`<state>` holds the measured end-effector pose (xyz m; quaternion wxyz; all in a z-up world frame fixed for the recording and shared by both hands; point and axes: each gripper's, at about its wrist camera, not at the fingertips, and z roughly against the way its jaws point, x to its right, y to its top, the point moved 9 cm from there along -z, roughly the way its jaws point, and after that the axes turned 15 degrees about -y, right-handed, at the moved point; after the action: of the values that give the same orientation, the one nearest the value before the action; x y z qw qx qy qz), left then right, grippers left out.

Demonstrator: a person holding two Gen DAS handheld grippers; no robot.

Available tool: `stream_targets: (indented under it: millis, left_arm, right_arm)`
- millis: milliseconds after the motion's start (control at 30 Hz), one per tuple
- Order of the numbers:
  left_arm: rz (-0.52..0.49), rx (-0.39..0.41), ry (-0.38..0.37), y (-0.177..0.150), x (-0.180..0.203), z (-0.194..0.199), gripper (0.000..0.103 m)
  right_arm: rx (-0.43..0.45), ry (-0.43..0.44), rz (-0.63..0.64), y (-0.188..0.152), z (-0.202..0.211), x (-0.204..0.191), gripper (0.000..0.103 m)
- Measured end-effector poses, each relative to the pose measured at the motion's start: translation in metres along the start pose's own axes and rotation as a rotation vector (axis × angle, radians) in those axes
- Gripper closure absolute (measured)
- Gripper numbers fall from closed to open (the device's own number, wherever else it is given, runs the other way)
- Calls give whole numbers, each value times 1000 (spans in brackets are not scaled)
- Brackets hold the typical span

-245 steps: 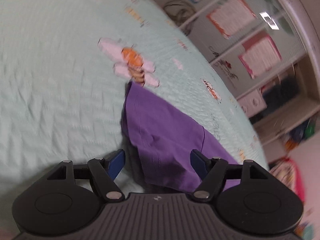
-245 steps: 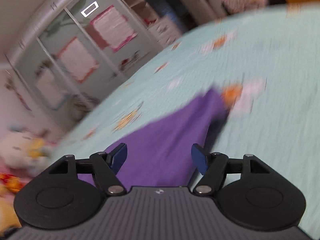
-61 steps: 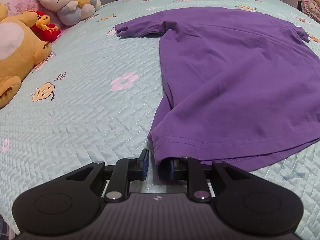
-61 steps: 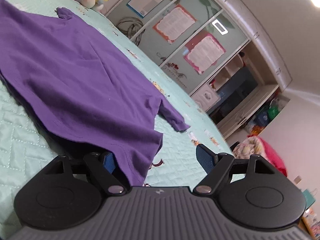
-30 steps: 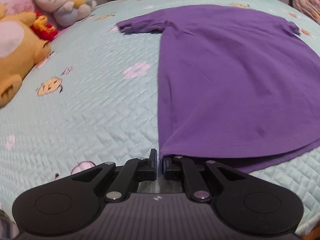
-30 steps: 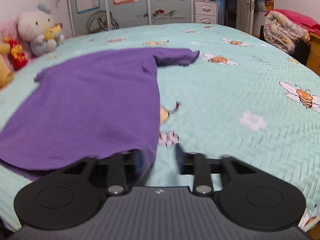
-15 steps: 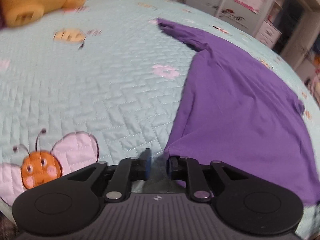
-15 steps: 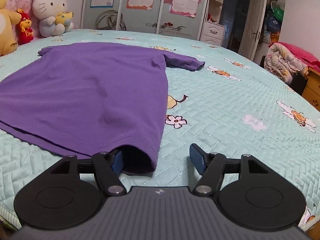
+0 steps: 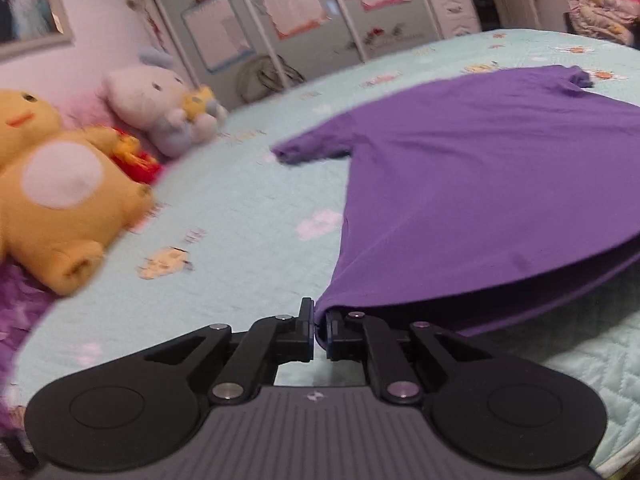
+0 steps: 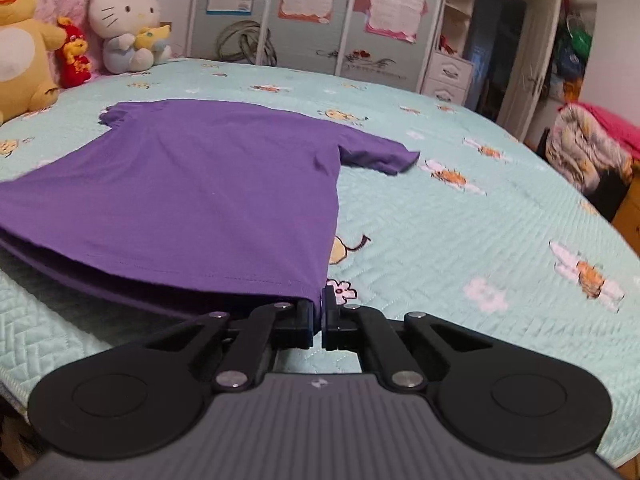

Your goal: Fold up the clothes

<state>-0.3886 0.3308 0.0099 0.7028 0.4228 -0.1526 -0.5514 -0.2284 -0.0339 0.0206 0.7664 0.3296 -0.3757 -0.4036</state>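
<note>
A purple T-shirt [image 9: 472, 184] lies spread on a mint quilted bed, sleeves out to both sides, its hem end raised off the quilt. My left gripper [image 9: 319, 325] is shut on the hem's left corner. In the right wrist view the same purple T-shirt [image 10: 208, 184] stretches away from me, and my right gripper [image 10: 317, 317] is shut on the hem's right corner. The hem sags between the two corners, showing the shirt's darker lower layer. The collar end rests on the bed near the far side.
A yellow plush toy [image 9: 60, 196], a white cat plush [image 9: 160, 104] and a small red doll [image 10: 74, 58] sit at the bed's head end. Wardrobe doors with posters [image 10: 304, 12] stand behind the bed. Folded bedding [image 10: 588, 152] is piled at right. The bed's near edge [image 10: 24, 376] is close below me.
Both grippers have closed on the hem corners and lifted them off the quilt. The right gripper was open half a second ago. The left view has swung toward the plush toys.
</note>
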Motion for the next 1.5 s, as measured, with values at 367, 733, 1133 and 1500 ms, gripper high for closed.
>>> stream_targets:
  millis: [367, 733, 1133, 1500]
  left_arm:
    - [-28, -167, -14, -30, 8, -26, 71]
    - [84, -228, -128, -41, -5, 2, 62]
    - [238, -33, -260, 22, -8, 31, 62]
    - [339, -197, -342, -26, 17, -43, 56]
  right_arm:
    - [-58, 15, 133, -47, -21, -21, 88]
    - [-70, 79, 230, -52, -4, -16, 58]
    - [-207, 407, -515, -18, 0, 44, 48]
    - [-436, 556, -753, -61, -32, 5, 61]
